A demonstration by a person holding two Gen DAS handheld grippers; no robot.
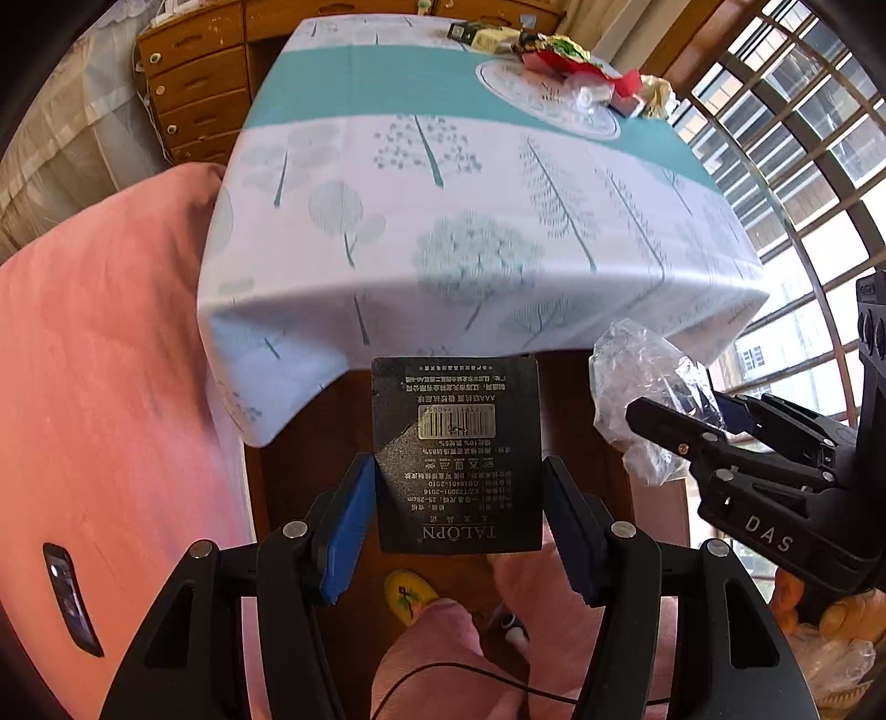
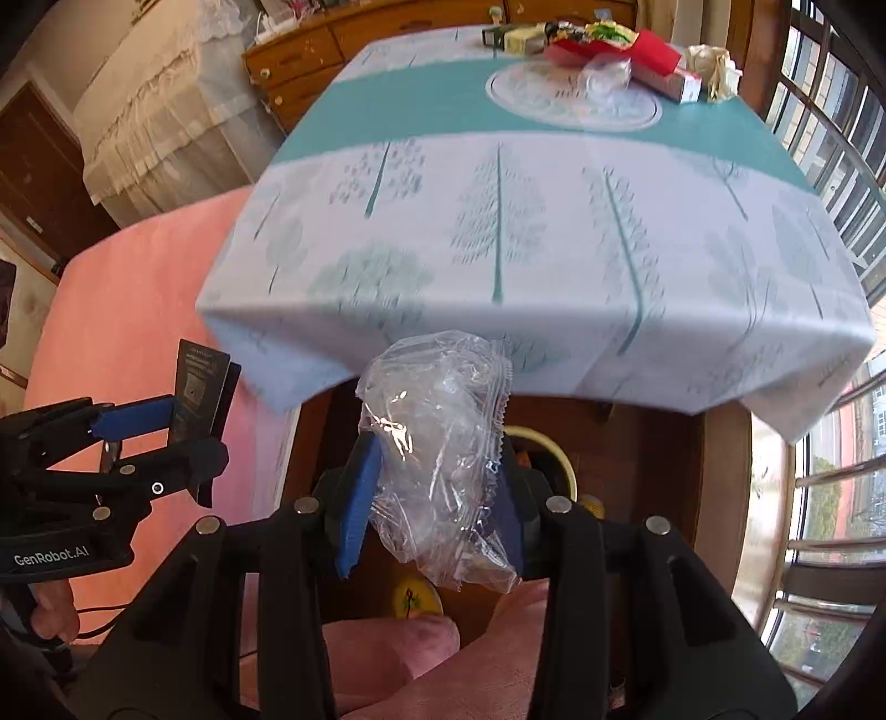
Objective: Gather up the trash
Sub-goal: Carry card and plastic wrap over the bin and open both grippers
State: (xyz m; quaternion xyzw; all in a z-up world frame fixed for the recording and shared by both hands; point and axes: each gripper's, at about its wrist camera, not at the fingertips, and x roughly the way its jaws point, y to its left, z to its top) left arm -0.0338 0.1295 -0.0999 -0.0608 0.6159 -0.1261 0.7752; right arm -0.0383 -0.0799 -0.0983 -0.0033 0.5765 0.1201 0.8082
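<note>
Tree-printed tablecloth (image 2: 554, 232) lies ahead and above both grippers, with more wrappers (image 2: 609, 50) left at its far edge. My left gripper (image 1: 457, 515) is clamped on a flat black card package (image 1: 457, 443), long axis pointing forward; my right gripper (image 2: 437, 498) squeezes a crumpled clear plastic bag (image 2: 437, 443). Below the right one shows a yellow-rimmed bin (image 2: 559, 459), I judge, so that hand is nearer the drop.

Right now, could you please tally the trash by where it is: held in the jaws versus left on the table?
Held in jaws: 2 (black card package in left gripper; clear plastic bag in right gripper)
Left on table: 1 mixed pile of wrappers at the far edge; separate pieces too jumbled to count
Total: 2 items plus 1 pile
</note>
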